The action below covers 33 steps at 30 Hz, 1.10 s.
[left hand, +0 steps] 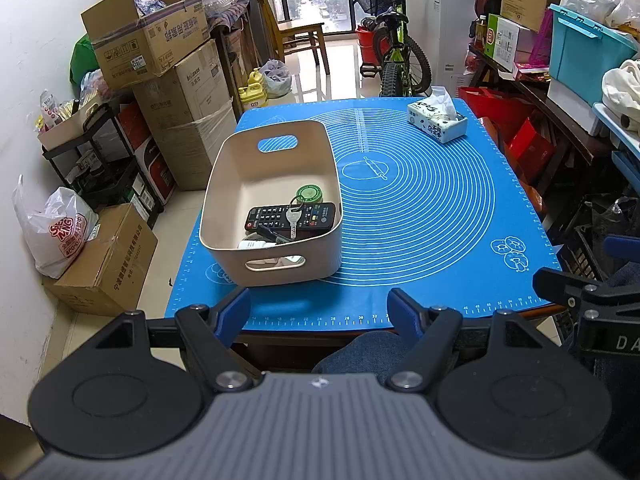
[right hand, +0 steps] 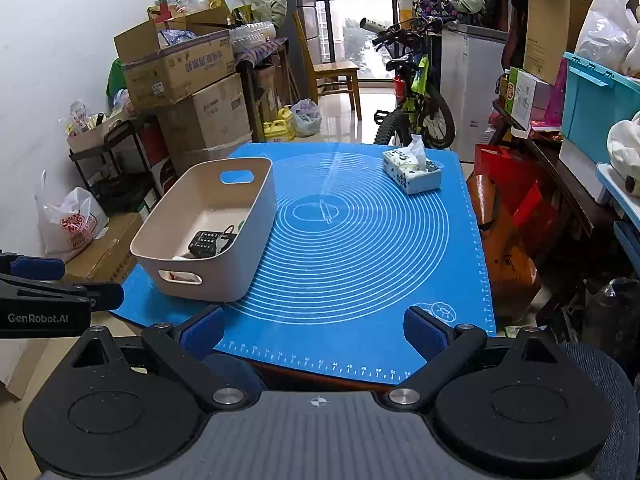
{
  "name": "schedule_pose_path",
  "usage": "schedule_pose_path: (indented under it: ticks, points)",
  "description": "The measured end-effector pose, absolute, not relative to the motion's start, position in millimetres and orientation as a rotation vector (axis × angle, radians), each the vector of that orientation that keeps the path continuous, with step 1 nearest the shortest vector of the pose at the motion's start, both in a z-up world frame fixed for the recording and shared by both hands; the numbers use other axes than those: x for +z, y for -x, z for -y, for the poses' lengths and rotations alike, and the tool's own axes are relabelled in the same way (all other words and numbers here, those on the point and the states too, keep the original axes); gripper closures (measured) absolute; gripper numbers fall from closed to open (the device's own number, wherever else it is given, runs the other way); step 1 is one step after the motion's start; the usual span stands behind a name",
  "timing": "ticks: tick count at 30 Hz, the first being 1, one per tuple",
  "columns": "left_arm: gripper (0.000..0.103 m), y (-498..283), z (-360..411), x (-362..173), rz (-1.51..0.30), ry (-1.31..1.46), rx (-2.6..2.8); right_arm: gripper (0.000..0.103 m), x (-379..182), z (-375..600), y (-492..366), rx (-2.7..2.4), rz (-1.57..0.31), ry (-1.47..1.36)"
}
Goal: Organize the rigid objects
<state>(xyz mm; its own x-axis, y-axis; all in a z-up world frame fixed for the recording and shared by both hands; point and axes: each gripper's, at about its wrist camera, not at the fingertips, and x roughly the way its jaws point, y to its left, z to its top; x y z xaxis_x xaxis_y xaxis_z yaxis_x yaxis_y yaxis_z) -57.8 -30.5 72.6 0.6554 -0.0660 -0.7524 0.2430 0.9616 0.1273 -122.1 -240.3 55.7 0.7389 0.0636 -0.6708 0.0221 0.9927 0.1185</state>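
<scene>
A beige plastic bin (left hand: 224,184) (right hand: 256,220) stands on the left of the blue mat (left hand: 420,208) (right hand: 360,248). Inside it lie a black remote control (left hand: 272,217) (right hand: 206,242), a key (left hand: 294,218) on top of the remote, a green-lidded jar (left hand: 309,193) and some white items near the front wall. My left gripper (left hand: 318,310) is open and empty, held at the table's near edge in front of the bin. My right gripper (right hand: 314,330) is open and empty at the near edge, right of the bin.
A tissue box (left hand: 437,119) (right hand: 412,170) sits at the mat's far right corner. Stacked cardboard boxes (left hand: 172,80) and a black rack (left hand: 100,160) line the left wall. A bicycle (left hand: 394,48) stands beyond the table. Shelves with bins (left hand: 588,60) crowd the right side.
</scene>
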Motion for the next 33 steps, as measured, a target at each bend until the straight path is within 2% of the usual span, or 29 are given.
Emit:
schedule_pose_path:
  ticks: [33]
  points:
    - [0.027,58.7,32.4,74.0,-0.84,-0.227,-0.175,0.007,45.5,241.7,131.0,0.013,-0.756,-0.127]
